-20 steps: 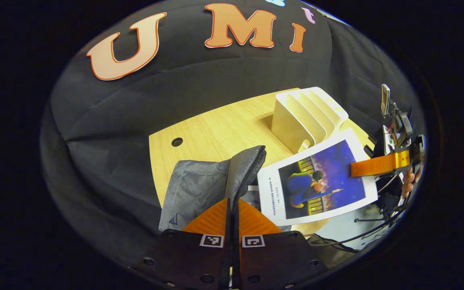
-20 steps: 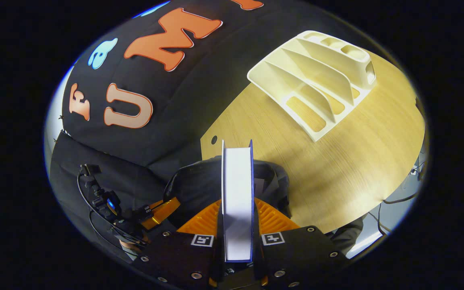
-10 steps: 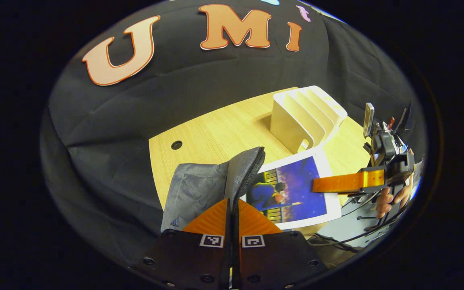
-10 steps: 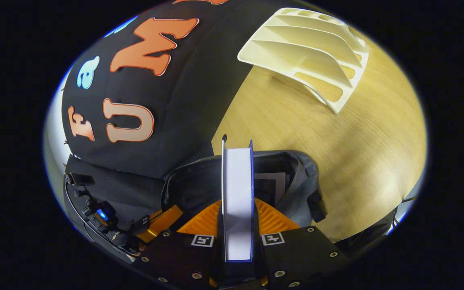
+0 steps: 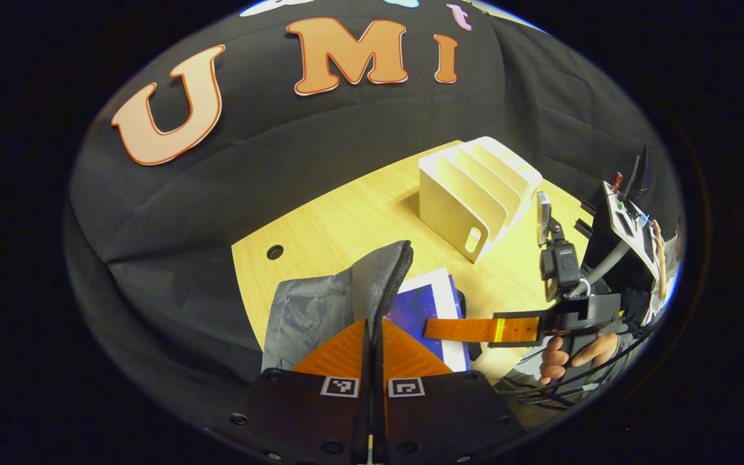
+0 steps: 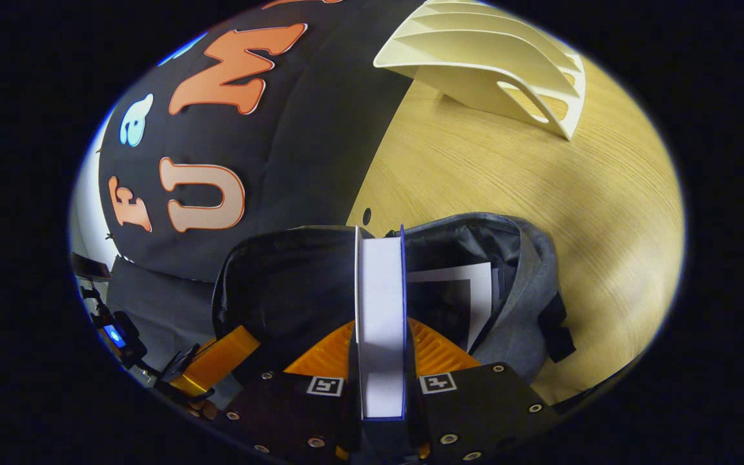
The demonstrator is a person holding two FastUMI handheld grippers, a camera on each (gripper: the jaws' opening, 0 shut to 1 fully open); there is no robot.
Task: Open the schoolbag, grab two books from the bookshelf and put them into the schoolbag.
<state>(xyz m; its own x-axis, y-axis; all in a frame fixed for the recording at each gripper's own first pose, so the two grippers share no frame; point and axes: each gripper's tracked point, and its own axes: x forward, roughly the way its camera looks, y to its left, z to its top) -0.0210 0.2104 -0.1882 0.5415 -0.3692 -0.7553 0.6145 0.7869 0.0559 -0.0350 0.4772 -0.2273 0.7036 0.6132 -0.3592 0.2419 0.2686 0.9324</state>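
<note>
Your left gripper [image 5: 372,349] had its jaws pinching the zippered edge of the grey schoolbag [image 5: 320,303], holding that flap upright so the mouth gaped toward the right. Your right gripper [image 6: 382,361] had its jaws clamped on a book [image 6: 382,310], seen edge-on with white page block and thin blue covers, its far end already over the bag's dark opening [image 6: 281,284]. In the left gripper view the same book [image 5: 427,303] showed a blue starry cover with a white border, partly behind the raised flap, with your right gripper [image 5: 469,328] reaching across to it from the right, your hand [image 5: 572,355] behind.

Inside the bag, to the right of the held book, another book [image 6: 469,290] with a white margin already lay against the grey wall. The room between that book and the lifted flap looked narrow; the held book sat within it.

The bag rested near the near edge of the pale wooden surface [image 6: 540,187], close to its left border where a small round hole [image 5: 275,251] was cut. The cream bookshelf [image 5: 475,194], its slots bare, stood well apart from the bag toward the far right, with open wood between them.
</note>
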